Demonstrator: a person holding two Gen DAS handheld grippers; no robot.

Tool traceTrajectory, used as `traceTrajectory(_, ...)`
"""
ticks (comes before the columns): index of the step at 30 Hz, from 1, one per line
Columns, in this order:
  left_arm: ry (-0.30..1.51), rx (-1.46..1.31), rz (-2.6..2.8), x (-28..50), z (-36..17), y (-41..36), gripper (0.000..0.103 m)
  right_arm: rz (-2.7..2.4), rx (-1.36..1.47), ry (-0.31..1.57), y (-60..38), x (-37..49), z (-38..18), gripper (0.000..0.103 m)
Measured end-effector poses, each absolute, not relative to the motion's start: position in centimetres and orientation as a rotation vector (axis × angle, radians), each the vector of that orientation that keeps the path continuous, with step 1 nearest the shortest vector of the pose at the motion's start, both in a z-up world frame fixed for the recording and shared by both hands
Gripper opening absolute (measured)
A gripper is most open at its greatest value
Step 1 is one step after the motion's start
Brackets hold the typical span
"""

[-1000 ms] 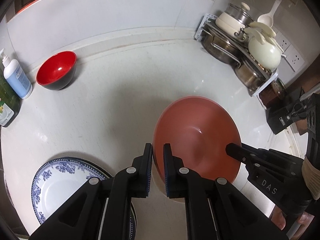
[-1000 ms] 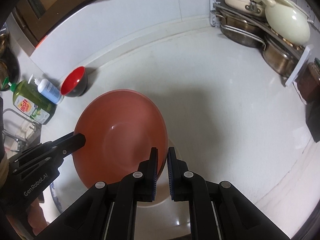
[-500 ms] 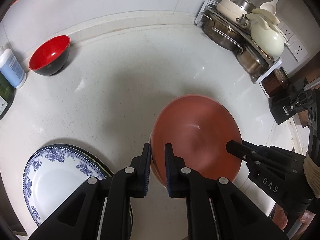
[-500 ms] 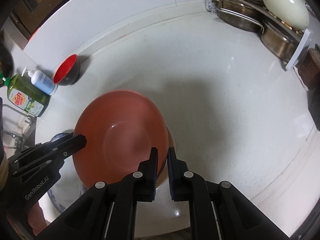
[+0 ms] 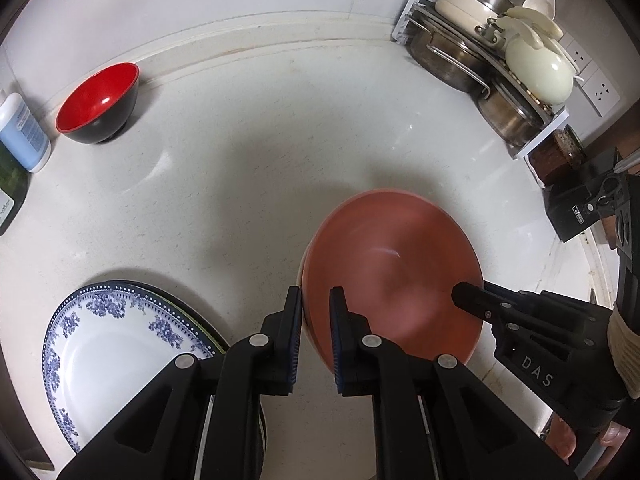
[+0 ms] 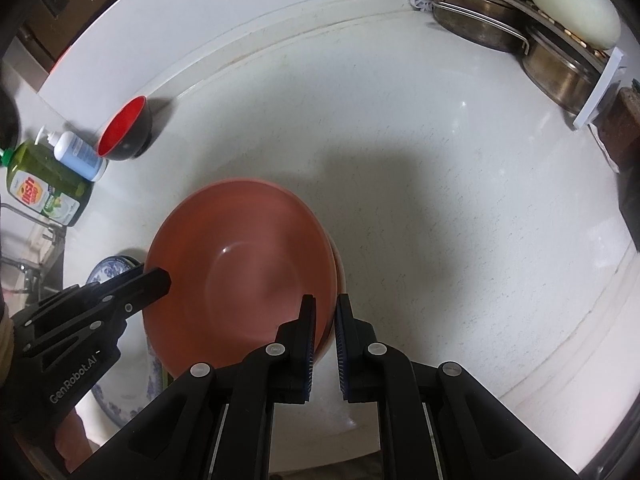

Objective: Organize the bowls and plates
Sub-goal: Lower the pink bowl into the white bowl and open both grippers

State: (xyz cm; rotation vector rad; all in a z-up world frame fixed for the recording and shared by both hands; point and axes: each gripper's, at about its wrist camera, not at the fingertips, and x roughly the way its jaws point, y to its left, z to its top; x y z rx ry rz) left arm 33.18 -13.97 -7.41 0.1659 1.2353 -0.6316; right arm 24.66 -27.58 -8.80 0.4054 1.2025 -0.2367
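The terracotta bowl is wide and shallow, with a smooth matte orange-brown inside and a small bright glint near its middle. It sits between the two grippers. The left gripper is closed on its left rim, and the right gripper is closed on the opposite rim, so each one pinches an edge. Under the bowl a second rim of the same colour shows. To the left of the left gripper lies a blue-patterned plate. Far ahead of it, a red and black bowl stands on the white counter.
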Motion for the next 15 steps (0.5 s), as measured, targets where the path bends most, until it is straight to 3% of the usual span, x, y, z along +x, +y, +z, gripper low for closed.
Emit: traceTrajectory(15,1.260,0.162,-0.623,33.12,-8.10,-14.35,0.015,-0.237,0.388,1.211,-27.68,24.67,-9.23,0.012)
